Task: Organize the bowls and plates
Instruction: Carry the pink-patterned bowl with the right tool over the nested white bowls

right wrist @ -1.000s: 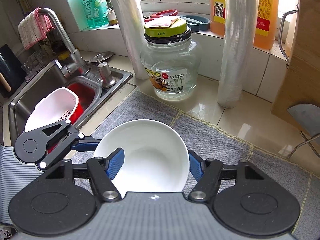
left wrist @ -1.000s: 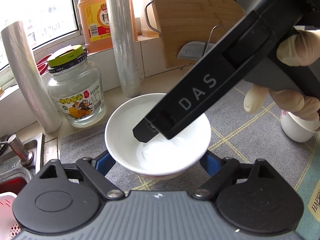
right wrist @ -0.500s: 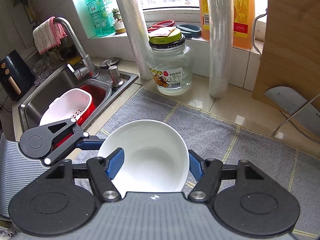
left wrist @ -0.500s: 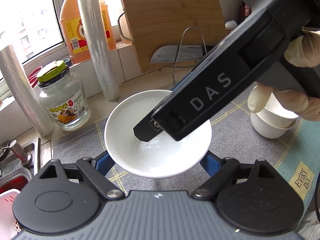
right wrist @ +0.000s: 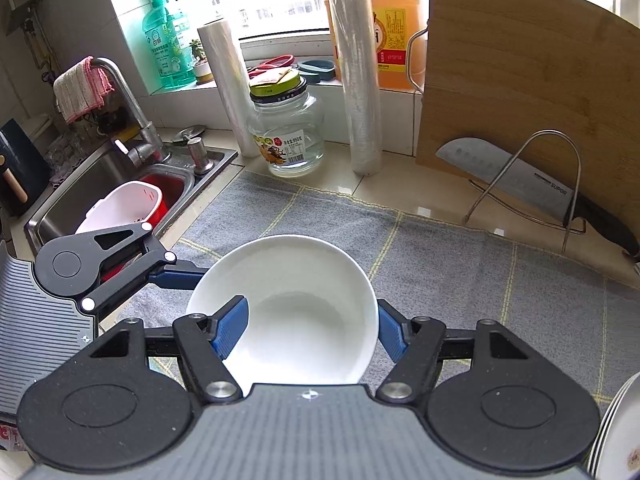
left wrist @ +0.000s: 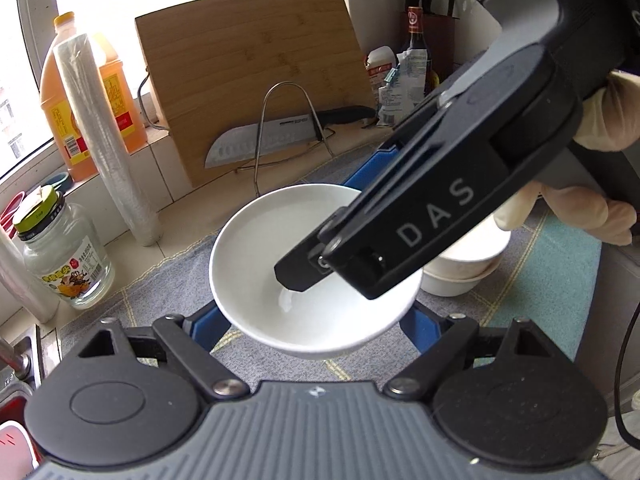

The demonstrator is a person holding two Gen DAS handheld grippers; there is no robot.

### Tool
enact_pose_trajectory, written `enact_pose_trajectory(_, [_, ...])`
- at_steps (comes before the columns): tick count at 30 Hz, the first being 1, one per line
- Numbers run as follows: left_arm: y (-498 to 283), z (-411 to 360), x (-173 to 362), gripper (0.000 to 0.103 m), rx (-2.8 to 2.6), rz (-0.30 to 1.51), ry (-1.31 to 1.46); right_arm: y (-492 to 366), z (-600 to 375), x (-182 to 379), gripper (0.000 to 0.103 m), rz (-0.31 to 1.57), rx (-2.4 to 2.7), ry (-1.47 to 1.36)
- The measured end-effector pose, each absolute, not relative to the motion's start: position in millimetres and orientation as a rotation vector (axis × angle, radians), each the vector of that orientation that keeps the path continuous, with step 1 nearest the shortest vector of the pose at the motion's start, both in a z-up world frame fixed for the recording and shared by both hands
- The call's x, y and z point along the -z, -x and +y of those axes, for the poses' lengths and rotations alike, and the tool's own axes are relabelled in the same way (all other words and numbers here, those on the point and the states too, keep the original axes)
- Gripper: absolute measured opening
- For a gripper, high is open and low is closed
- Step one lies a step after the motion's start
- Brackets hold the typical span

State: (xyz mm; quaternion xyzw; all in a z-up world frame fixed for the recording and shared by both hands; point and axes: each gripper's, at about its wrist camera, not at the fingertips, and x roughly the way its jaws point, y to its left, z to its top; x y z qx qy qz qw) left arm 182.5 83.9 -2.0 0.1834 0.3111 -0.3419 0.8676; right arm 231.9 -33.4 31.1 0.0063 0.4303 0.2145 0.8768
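Note:
A white bowl [left wrist: 256,256] is held in the air above the grey mat [left wrist: 160,280]. My left gripper [left wrist: 316,320] grips its outer sides with blue fingers [left wrist: 204,326]. My right gripper [right wrist: 312,328] also holds this bowl [right wrist: 296,280], one blue finger [right wrist: 230,330] inside the rim and one outside. The right gripper's black body crosses over the bowl in the left wrist view. Stacked white bowls [left wrist: 460,276] sit on the mat to the right, partly hidden behind the right gripper.
A glass jar [right wrist: 286,132], two film rolls [right wrist: 358,80], an orange bottle [right wrist: 394,24], a bamboo cutting board [right wrist: 520,92] and a knife on a wire rack [right wrist: 524,184] line the back. The sink [right wrist: 116,184] holds a white colander at left. Plate edges [right wrist: 616,432] show at far right.
Both grippers have lifted the bowl and carried it right, away from the jar and towards the stacked bowls. The cutting board and knife came into fuller view.

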Motion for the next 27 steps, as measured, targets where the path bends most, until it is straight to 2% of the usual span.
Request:
enact_pose_trajectory(12, [-184, 17, -13, 0.090, 0.890, 0.624, -0.388, -206, -104, -42, 0.074, 0.869, -0.263, -0.044])
enact_pose_trajectory(27, [-193, -33, 11, 0.090, 0.959, 0.706, -0.426, -203, -148, -13, 0.074, 0.911, -0.196, -0.118])
